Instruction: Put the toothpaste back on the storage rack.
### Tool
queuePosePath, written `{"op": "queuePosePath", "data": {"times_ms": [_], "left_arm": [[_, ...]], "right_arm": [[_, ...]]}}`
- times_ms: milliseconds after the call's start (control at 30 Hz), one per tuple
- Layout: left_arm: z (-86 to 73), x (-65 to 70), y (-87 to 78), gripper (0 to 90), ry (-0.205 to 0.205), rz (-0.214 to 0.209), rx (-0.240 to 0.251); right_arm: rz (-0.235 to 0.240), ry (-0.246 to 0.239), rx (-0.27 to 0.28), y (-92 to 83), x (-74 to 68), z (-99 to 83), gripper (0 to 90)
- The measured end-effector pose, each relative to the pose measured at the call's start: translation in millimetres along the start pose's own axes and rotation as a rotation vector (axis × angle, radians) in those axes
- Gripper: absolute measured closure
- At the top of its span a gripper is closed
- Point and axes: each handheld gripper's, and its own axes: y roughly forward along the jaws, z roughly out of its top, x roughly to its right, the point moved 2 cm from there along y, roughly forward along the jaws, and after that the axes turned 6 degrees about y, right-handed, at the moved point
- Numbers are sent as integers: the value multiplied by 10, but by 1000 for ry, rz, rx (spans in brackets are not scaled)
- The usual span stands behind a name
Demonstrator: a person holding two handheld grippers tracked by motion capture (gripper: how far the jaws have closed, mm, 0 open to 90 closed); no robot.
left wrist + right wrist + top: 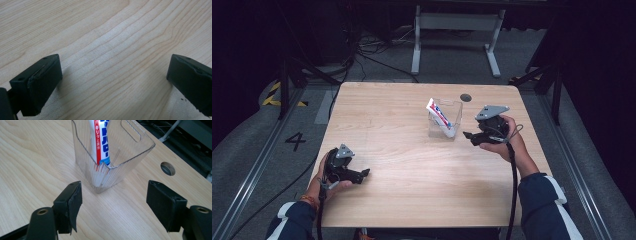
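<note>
A toothpaste tube (440,116) leans in a clear container (455,115) beside the right gripper (468,136).

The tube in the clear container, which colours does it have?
The tube is white with red and blue print, clearest in the right gripper view.

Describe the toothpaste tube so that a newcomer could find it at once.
Start at the wooden table and look to its far right part, where a clear plastic container stands before the right tongs. The toothpaste tube leans inside it, white with red and blue print, the one colourful thing there.
</note>
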Motion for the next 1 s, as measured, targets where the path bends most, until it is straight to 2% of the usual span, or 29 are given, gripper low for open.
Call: {"op": "queuePosePath", "data": {"times_ms": [200,500,1000], "left_arm": [[0,0,0,5,0,0,0],[0,0,1,5,-1,0,1],[0,1,1,5,-2,0,1]], "right_arm": [[-13,-9,-25,-32,6,-119,279],[-34,3,-42,-106,56,-311,266],[-32,22,-62,-190,79,-679,260]]}}
